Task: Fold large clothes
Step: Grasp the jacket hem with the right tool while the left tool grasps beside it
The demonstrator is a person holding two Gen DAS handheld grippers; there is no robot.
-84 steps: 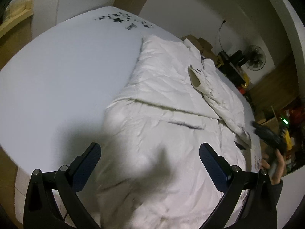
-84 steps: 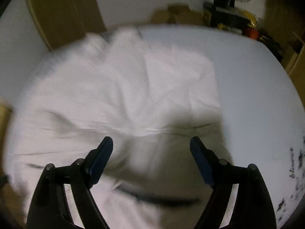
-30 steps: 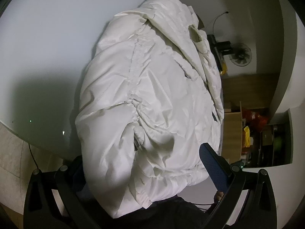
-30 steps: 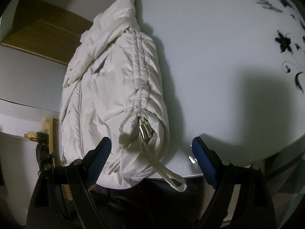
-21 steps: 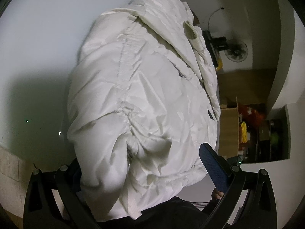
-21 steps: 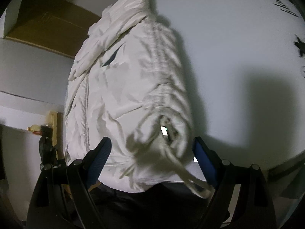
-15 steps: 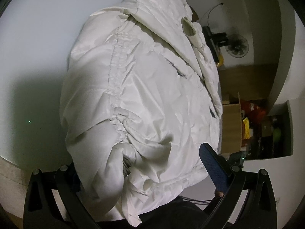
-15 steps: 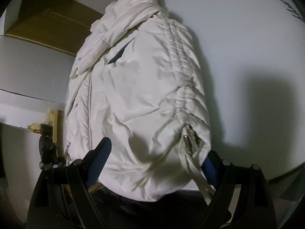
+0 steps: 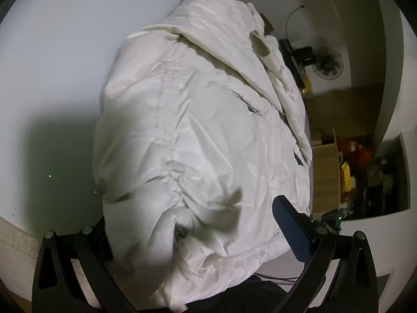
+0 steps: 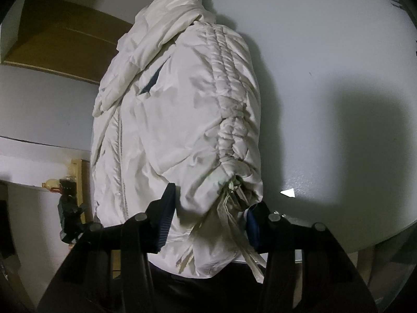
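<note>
My right hand-held gripper [image 10: 208,214] pinches the jacket [image 10: 177,120] hem by its drawstring, left hand-held gripper [image 9: 195,234] spread around the hem ahead; I'd close it before lifting evenly off the bed [image 9: 65,65].

Left gripper [image 9: 194,230] low at 6 o'clock of its view, jaws spread wide, blue pad [image 9: 292,230] at 5 o'clock exposed, other finger hidden, right gripper [image 10: 208,217] at 6 o'clock, jaws drawn in on white fabric, pads [image 10: 165,217] pressing it.
</note>
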